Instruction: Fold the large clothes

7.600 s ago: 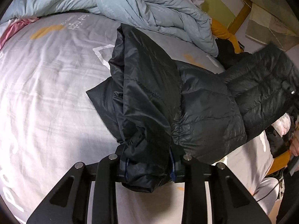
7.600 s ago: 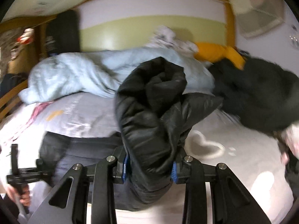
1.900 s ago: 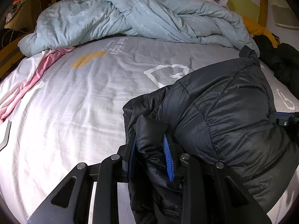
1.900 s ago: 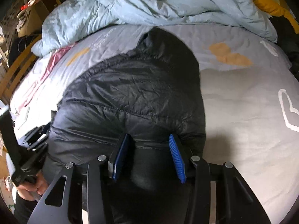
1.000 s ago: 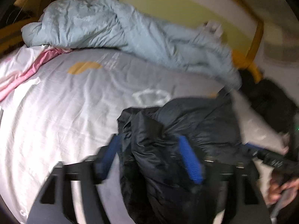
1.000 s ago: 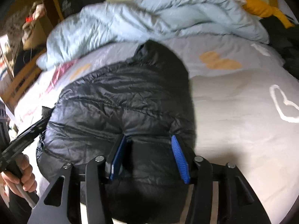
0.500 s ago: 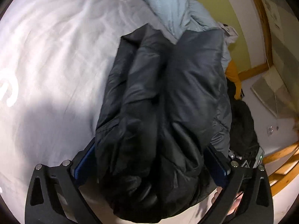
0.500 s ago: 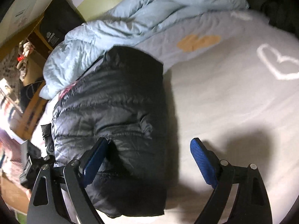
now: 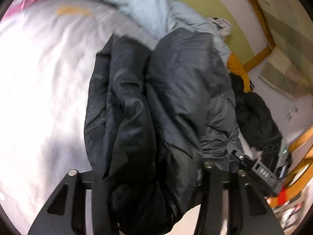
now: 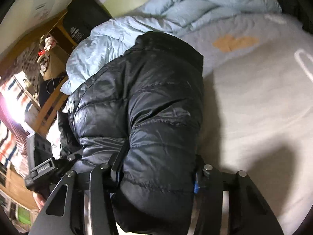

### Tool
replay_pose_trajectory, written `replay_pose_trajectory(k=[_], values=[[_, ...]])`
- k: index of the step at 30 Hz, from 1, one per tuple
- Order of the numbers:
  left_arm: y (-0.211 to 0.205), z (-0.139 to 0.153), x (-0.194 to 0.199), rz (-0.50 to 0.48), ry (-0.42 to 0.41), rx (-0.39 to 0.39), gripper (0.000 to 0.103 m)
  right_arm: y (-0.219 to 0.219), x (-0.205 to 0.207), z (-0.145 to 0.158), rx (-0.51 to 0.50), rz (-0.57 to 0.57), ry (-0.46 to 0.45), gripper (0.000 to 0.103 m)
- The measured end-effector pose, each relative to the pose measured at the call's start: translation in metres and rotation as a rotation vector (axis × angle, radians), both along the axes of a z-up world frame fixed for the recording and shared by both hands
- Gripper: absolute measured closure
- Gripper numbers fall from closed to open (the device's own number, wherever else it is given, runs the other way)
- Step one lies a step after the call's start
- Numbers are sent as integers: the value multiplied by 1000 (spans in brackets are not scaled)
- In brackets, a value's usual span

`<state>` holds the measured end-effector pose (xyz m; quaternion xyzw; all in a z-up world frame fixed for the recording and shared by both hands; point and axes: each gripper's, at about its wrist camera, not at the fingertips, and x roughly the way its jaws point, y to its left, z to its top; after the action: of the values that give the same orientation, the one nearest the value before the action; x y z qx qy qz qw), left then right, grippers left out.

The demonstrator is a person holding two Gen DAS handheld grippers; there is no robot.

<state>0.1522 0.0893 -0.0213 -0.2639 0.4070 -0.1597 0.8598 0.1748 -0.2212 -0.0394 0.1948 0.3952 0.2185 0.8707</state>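
Note:
A black puffer jacket, folded into a thick bundle, lies on the grey bedsheet. It also fills the right wrist view. My left gripper is shut on one end of the jacket bundle, its pads hidden by the fabric. My right gripper is shut on the other end of the jacket; a sliver of blue pad shows at each side. Each gripper shows at the edge of the other's view.
A crumpled light blue duvet lies along the far side of the bed. Another black garment and an orange one sit at the bed's right end. Wooden bed frame and cluttered shelves stand beyond the left edge.
Both grippers stood wide open around the jacket half a second ago; now both have closed on the folded bundle. The left view has swung and blurred.

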Motion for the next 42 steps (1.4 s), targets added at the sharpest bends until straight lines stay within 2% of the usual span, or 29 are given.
replay_pose_trajectory(k=[4, 8, 11, 14, 20, 23, 30, 37, 42], values=[[-21, 29, -18, -30, -131, 115, 61, -5, -22, 23, -45, -17, -59, 51], [-36, 60, -37, -58, -255, 185, 61, -17, -44, 51, -58, -29, -121, 51], [-50, 78, -40, -76, -304, 218, 61, -30, -59, 72, -71, -35, -169, 51], [-68, 92, -37, -94, -330, 232, 62, -42, -73, 93, -98, -48, -217, 51], [-103, 107, -28, -132, -360, 199, 62, -81, -92, 123, -140, -94, -290, 51], [-119, 112, -29, -166, -377, 196, 62, -111, -97, 133, -142, -127, -314, 51], [-185, 135, 0, -262, -476, 205, 62, -190, -97, 152, -132, -225, -373, 51], [-266, 135, 33, -350, -536, 196, 62, -272, -85, 162, -151, -362, -416, 51], [-340, 97, 63, -431, -521, 196, 62, -337, -73, 139, -171, -492, -358, 51]])
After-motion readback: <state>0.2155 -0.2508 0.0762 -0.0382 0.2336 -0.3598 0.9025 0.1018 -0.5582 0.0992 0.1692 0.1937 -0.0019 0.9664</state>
